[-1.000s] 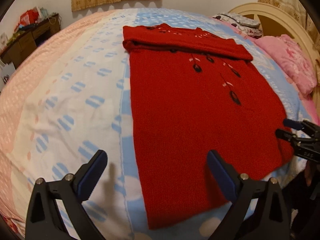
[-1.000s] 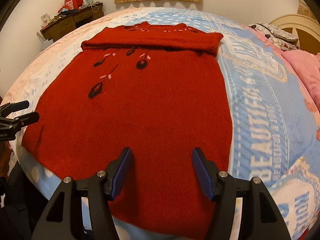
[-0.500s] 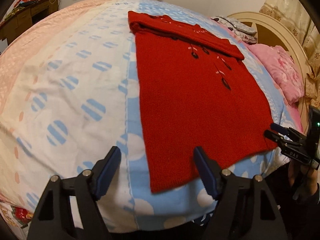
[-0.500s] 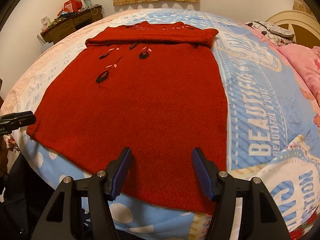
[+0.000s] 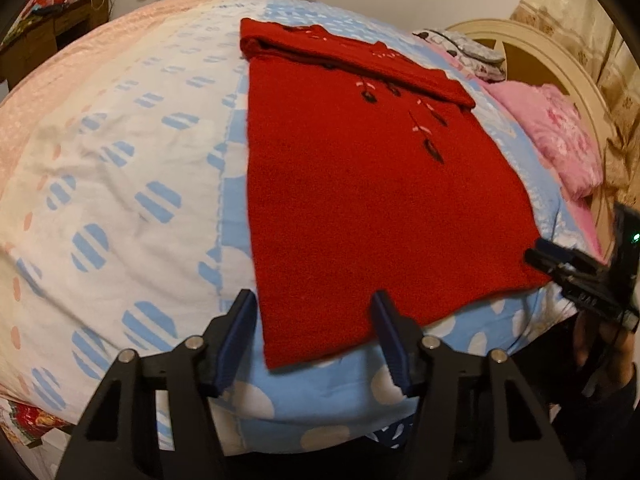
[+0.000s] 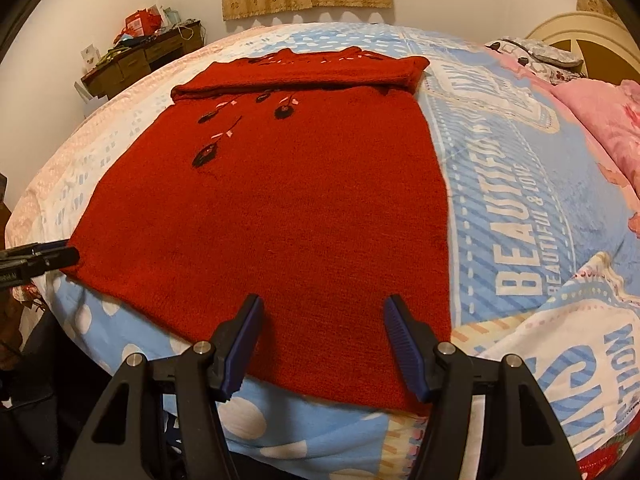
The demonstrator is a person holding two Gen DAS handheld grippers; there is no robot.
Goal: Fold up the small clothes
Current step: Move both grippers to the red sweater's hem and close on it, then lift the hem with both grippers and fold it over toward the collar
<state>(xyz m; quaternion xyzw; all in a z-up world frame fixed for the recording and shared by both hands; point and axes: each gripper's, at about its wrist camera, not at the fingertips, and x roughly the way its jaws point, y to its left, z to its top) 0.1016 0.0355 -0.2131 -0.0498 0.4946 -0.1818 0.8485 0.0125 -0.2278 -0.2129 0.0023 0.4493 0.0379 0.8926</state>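
Left wrist view: left gripper [image 5: 314, 322] at bottom centre, blue fingers [image 5: 236, 338] spread wide, gripping nothing, framing the near left corner of the red sweater [image 5: 360, 184]. Sweater spread flat on the bed [image 5: 120, 168], filling centre frame, top part folded down into a band at upper centre, dark flower embroidery just below the band. At right edge, right gripper [image 5: 538, 254] touching the sweater's near right corner; finger gap impossible to judge from here. Pink pillow [image 5: 556, 136] upper right, wooden desk [image 5: 48, 36] upper left.

Right wrist view: right gripper [image 6: 324, 326] bottom centre, fingers [image 6: 400, 336] wide apart, empty, poised over the sweater's [image 6: 280, 200] near hem. Left gripper [image 6: 56, 256] poking in at left edge beside the hem corner. Blue lettered bedding right of frame.
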